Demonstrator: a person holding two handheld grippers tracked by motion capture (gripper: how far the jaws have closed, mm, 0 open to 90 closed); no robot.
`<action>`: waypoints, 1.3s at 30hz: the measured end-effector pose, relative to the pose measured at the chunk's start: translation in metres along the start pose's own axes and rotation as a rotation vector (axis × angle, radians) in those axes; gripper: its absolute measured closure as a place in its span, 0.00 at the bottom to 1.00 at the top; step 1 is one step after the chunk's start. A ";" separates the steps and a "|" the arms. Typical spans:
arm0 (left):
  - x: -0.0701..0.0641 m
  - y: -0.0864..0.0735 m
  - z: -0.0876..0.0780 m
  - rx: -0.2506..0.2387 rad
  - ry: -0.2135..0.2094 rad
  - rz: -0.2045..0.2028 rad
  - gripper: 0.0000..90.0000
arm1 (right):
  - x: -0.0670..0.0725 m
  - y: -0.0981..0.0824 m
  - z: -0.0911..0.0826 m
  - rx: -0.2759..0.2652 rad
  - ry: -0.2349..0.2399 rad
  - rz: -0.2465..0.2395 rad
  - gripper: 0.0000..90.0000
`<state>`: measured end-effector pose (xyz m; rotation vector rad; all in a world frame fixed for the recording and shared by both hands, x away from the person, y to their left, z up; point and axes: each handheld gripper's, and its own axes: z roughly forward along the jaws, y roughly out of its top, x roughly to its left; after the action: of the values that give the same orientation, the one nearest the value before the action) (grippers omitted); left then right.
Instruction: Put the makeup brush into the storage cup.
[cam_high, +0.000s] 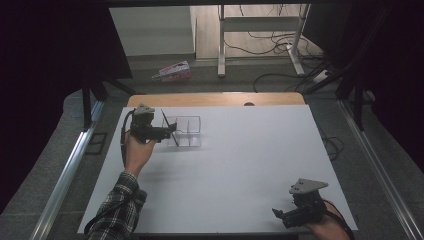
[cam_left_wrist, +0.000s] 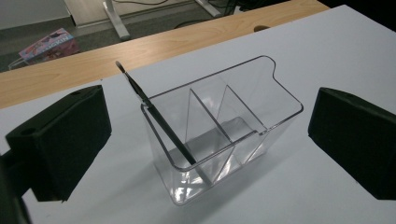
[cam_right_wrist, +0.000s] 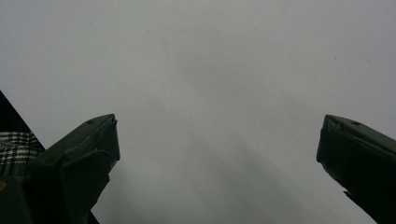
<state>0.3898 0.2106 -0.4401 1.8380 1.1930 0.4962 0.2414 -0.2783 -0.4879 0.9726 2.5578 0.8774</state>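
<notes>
A clear plastic organizer (cam_high: 187, 131) with inner dividers stands on the white table (cam_high: 240, 160) at the far left. A thin black stick (cam_high: 168, 126) leans in its left compartment, its tip rising above the rim. In the left gripper view the organizer (cam_left_wrist: 243, 116) sits between the two wide-apart jaws and the stick (cam_left_wrist: 156, 119) slants toward the left jaw, touching neither. My left gripper (cam_high: 170, 131) is open, just left of the organizer. My right gripper (cam_high: 278, 214) rests near the table's front right edge, open over bare table (cam_right_wrist: 215, 70).
A wooden strip (cam_high: 215, 98) runs along the table's far edge. Beyond it on the floor lie a pink box (cam_high: 173, 71), desk legs (cam_high: 221, 45) and cables (cam_high: 280, 47). A plaid sleeve (cam_high: 120, 205) comes in at the front left.
</notes>
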 end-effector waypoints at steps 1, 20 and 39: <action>-0.001 0.000 -0.001 0.000 -0.001 0.000 0.00 | 0.000 0.000 0.000 -0.001 0.000 0.000 0.00; -0.008 -0.007 -0.011 0.015 -0.043 0.022 0.00 | 0.000 0.001 -0.002 -0.022 -0.001 0.006 0.00; -0.009 -0.021 -0.023 0.039 -0.040 0.047 0.00 | -0.002 0.001 -0.002 -0.033 0.004 0.023 0.00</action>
<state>0.3582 0.2167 -0.4434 1.9042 1.1426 0.4625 0.2421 -0.2798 -0.4859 0.9940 2.5316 0.9261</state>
